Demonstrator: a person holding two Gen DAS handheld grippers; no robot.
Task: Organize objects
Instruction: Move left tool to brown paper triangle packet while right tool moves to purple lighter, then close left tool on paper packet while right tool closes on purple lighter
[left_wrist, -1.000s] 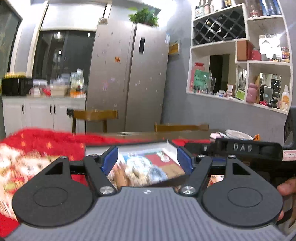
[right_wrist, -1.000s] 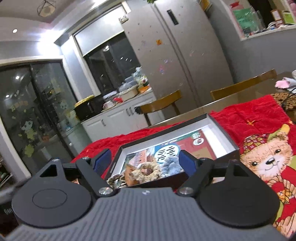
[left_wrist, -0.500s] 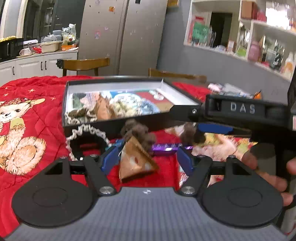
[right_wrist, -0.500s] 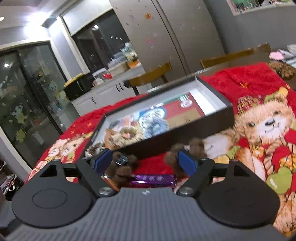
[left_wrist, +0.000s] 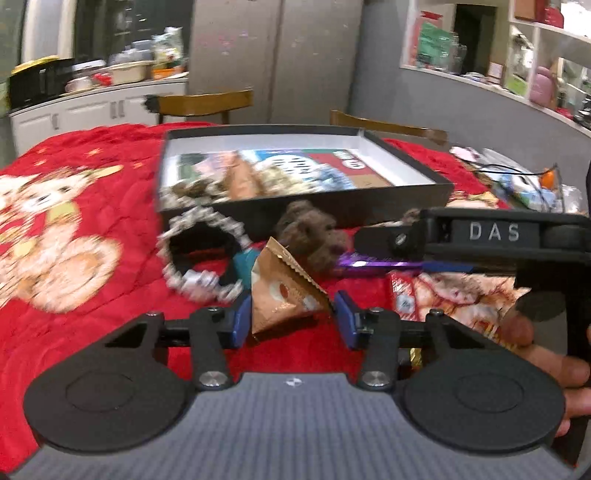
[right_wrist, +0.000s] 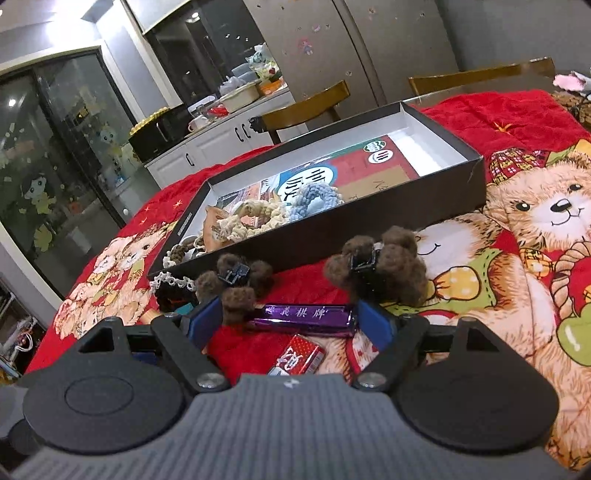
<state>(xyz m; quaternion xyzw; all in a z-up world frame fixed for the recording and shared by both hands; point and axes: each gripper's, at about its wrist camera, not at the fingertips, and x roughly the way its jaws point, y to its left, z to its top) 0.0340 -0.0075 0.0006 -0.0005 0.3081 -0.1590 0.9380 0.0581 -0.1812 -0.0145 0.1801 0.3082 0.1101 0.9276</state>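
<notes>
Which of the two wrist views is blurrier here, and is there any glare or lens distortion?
Left wrist: motion smear on the bead bracelet and blanket; shelves at the right edge bow. Right wrist: crisp, the purple box lettering is readable; ceiling glare top left; door frames curve from the fisheye.

red quilt (right_wrist: 517, 122) — black box (right_wrist: 332, 236), purple pack (right_wrist: 306, 315)

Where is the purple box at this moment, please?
In the right wrist view the purple box lies on the red blanket between the open right tongs, in front of the black tray.
</notes>
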